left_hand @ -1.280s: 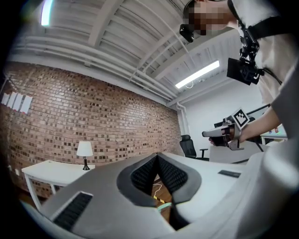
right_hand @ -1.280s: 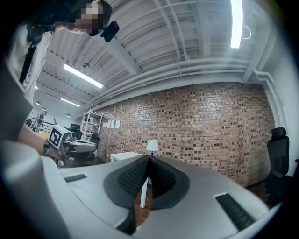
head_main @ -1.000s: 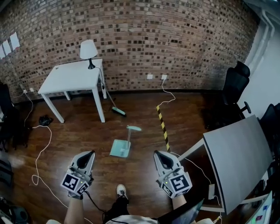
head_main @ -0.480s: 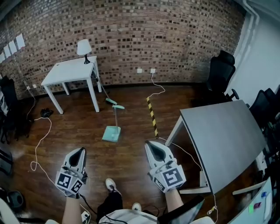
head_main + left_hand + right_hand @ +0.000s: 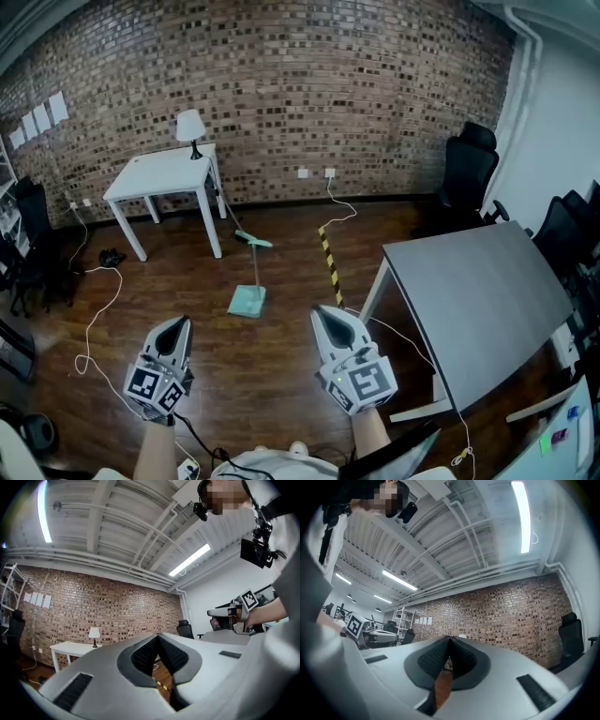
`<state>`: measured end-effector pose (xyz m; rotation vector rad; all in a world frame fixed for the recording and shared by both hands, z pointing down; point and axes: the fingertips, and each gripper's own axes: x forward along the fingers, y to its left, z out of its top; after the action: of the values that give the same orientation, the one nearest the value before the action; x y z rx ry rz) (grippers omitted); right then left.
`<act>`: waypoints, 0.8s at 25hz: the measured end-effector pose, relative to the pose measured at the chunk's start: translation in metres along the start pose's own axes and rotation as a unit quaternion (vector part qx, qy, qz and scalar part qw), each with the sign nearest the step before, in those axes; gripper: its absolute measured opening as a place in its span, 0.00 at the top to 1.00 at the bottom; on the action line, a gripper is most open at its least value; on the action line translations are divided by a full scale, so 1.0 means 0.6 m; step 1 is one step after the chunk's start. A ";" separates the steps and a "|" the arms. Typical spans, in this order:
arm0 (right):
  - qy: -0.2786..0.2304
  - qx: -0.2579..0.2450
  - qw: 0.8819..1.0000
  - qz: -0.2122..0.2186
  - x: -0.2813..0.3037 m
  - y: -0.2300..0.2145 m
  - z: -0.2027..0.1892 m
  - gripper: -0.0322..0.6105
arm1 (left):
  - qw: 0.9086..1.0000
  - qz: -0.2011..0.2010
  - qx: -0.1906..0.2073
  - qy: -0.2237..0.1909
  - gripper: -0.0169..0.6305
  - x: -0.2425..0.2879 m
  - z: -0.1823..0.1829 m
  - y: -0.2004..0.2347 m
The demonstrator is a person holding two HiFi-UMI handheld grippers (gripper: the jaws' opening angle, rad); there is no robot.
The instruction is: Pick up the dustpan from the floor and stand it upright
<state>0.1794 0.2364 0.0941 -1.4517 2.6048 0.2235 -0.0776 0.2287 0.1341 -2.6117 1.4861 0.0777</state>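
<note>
A light teal dustpan (image 5: 247, 301) lies on the dark wood floor in the middle of the head view. Its thin handle (image 5: 257, 267) points away toward the brick wall. My left gripper (image 5: 174, 327) is at the lower left, well short of the dustpan, shut and empty. My right gripper (image 5: 329, 314) is at the lower middle, to the right of the dustpan, also shut and empty. In the left gripper view the jaws (image 5: 158, 637) meet with nothing between them. The right gripper view shows the same (image 5: 449, 641). Neither gripper view shows the dustpan.
A teal broom (image 5: 251, 239) leans by a white table (image 5: 169, 174) with a lamp (image 5: 191, 127). A grey desk (image 5: 469, 291) stands at the right, with black chairs (image 5: 473, 173) behind it. Yellow-black tape (image 5: 330, 265) and a white cable (image 5: 98, 319) run across the floor.
The head view has shifted as the person moves across the room, and the shoe has left the bottom edge. Both grippers stay shut. The dustpan keeps its place on the floor.
</note>
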 end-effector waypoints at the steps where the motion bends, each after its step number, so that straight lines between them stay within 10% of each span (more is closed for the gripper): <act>1: 0.001 0.002 1.000 -0.001 0.000 0.002 -0.001 0.98 | 1.000 -0.003 0.000 -0.002 0.97 0.000 0.003 -0.003; 20: 0.036 -0.002 0.999 0.004 0.012 0.086 -0.022 0.98 | 1.000 -0.024 -0.005 -0.012 0.97 -0.037 0.013 -0.007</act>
<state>0.1308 0.2545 0.1086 -1.4775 2.6677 0.1815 -0.0851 0.2512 0.1291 -2.6423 1.4179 0.1107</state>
